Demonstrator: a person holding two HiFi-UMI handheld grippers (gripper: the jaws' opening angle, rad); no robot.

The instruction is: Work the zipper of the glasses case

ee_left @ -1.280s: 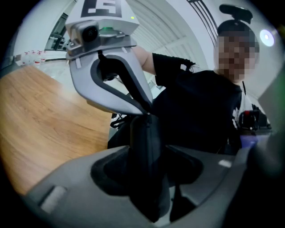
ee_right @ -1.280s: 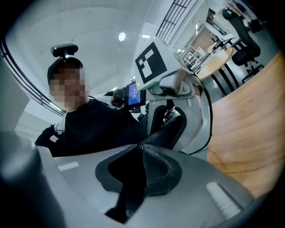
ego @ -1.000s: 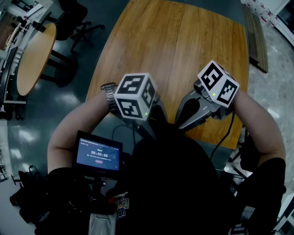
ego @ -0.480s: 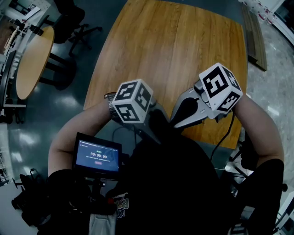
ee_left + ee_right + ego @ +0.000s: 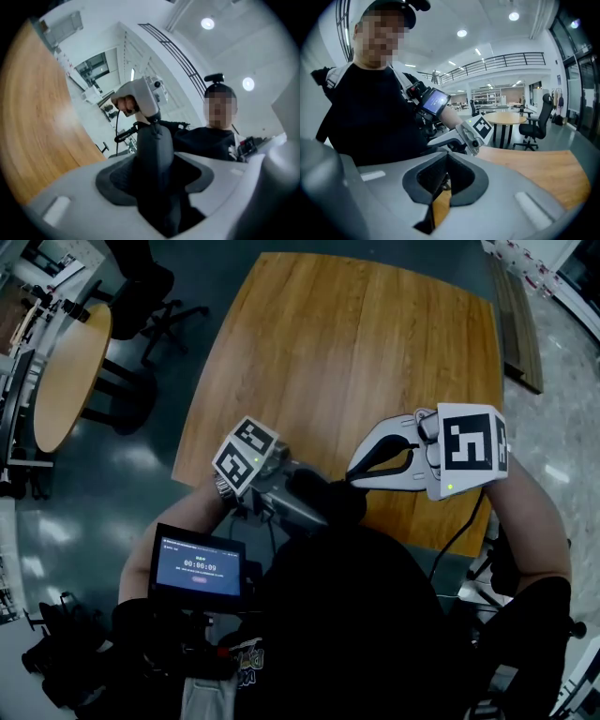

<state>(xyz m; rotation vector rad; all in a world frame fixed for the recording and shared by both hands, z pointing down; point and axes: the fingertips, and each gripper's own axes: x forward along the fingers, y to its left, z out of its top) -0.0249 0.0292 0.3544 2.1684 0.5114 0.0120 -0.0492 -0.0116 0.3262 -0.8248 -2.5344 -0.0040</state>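
1. Two grippers met at one dark case. The left gripper (image 5: 157,180) was clenched on the glasses case (image 5: 154,150), one grey pad pressed to each flank, and the case stood out lengthwise past the jaws.
2. The right gripper (image 5: 446,180) had just closed the last bit, and its jaws stood together. In the left gripper view its tips sat at the far end of the case, at a small tab (image 5: 154,126). Whether that tab was pinched between them could not be made out.
3. The glasses case was held clear of the tabletop, close in front of the person's black shirt (image 5: 361,615), above the near edge of the wooden table (image 5: 356,352).
4. In the head view the left marker cube (image 5: 246,454) lay left of the case and the right marker cube (image 5: 472,448) lay well to its right, with the two grippers pointing toward each other.
5. A wristwatch (image 5: 223,488) showed on the left wrist, just behind its cube.
6. A small lit screen (image 5: 200,563) sat below the left forearm, near the person's chest.
7. Farther out, a round table (image 5: 70,362) stood on the dark glossy floor (image 5: 56,512) to the left of the wooden table, with an office chair (image 5: 155,287) beyond it.
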